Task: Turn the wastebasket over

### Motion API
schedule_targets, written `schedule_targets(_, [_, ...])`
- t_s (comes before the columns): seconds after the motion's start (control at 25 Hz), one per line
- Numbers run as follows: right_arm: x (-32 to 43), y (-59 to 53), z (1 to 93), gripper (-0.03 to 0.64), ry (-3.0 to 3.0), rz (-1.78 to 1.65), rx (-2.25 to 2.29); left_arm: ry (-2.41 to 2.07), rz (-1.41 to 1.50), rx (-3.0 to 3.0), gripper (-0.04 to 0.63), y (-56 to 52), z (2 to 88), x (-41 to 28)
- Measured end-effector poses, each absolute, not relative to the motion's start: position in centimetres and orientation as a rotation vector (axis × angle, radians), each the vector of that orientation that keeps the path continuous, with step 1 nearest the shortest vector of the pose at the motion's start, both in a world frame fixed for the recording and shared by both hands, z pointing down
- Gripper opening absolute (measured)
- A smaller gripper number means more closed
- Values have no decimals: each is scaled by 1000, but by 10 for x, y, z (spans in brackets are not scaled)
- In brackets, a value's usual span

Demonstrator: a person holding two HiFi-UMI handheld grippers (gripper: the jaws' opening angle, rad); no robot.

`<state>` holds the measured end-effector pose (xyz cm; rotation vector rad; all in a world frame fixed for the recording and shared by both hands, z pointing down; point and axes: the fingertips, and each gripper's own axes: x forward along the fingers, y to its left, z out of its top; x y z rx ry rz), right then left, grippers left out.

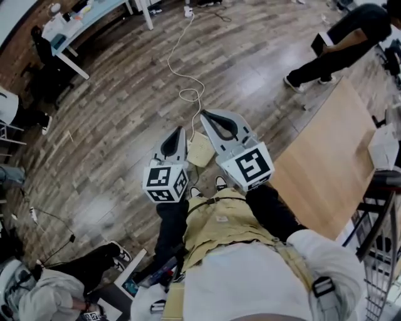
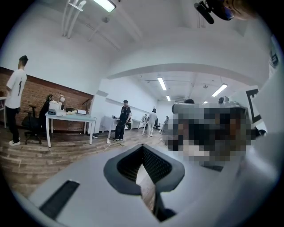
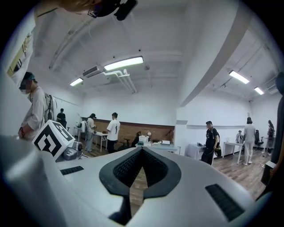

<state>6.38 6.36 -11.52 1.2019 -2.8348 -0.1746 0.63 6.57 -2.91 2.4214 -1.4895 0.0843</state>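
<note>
Pale cream, square wastebasket on the floor — left tongs, right tongs both pressed together, empty

No legible txt, nos. or brand names. Only sq. coded markers, unreadable as txt, on left cube & right cube.

An open-plan lab or office workroom: wood-plank floor, a white tabletop at eleven o'clock, a loose cable trailing toward twelve, a brick wall, ceiling strip lights, and several people standing about.
</note>
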Motion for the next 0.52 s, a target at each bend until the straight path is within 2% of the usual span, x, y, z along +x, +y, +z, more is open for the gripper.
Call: schedule_targets(0.52, [86,89,-151,21,-2907,-178,1257,-1490,-168,2557,2,86,-96,31])
